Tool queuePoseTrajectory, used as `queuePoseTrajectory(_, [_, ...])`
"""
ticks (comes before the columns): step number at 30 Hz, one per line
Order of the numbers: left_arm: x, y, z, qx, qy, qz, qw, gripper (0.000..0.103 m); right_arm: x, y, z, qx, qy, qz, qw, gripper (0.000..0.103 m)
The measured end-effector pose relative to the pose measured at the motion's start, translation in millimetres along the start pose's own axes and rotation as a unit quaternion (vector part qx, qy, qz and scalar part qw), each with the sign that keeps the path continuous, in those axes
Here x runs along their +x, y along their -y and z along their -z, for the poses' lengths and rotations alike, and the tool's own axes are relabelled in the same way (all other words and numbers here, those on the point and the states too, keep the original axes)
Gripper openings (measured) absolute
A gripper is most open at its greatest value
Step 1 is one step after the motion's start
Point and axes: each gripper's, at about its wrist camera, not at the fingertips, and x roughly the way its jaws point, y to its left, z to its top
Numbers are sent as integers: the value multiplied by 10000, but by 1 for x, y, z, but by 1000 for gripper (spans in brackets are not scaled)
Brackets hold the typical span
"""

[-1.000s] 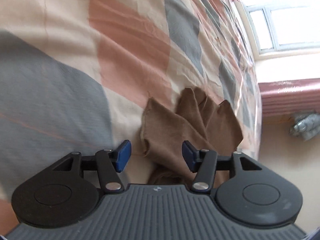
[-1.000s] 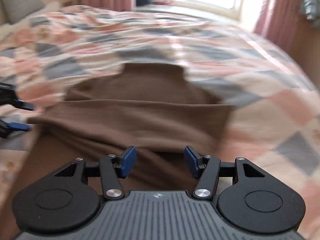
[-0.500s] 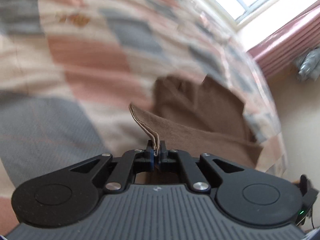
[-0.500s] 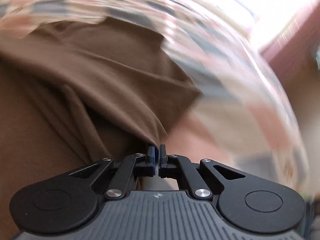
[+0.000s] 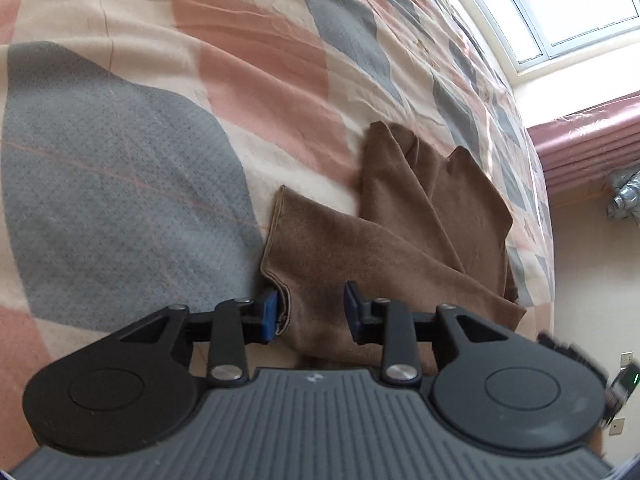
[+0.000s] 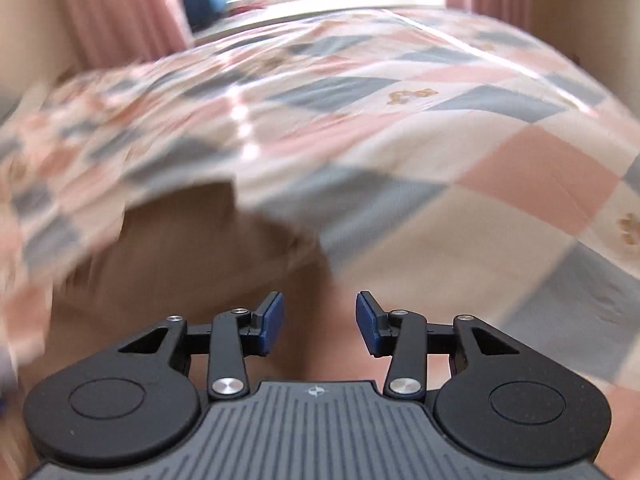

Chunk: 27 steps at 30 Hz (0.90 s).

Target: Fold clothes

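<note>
Item: brown garment [image 5: 400,248], partly folded, lying on a patchwork bedspread [image 5: 248,80] near the bed's edge.

Detail: Soft, limp knit, judged light and prone to sagging; best taken at the hemmed corner. Left gripper [image 5: 311,312] jaws spread, released, straddling that hem. Right gripper [image 6: 319,323] jaws likewise apart, empty, above the cloth. Left view shows hem and layered folds sharply; right view, blurred, shows only the bed's far expanse and pink curtains [image 6: 120,12].

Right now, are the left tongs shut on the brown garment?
No: the left tongs stand open, with the brown garment lying loose between the pads.
</note>
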Motion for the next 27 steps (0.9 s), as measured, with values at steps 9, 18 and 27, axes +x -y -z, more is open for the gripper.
queuePoseTrajectory(9, [-14, 18, 11, 962, 466, -440, 9933, 0, 86, -1, -53, 279, -1098, 122, 9935, 5])
queuePoseTrajectory(18, [-12, 8, 17, 827, 577, -953, 9903, 11, 62, 25, -39, 1490, -281, 78, 9884, 52])
queuePoseTrajectory(27, [-35, -2, 51, -1608, 526, -200, 9854, 69, -29, -23, 40, 793, -120, -421, 9959, 52])
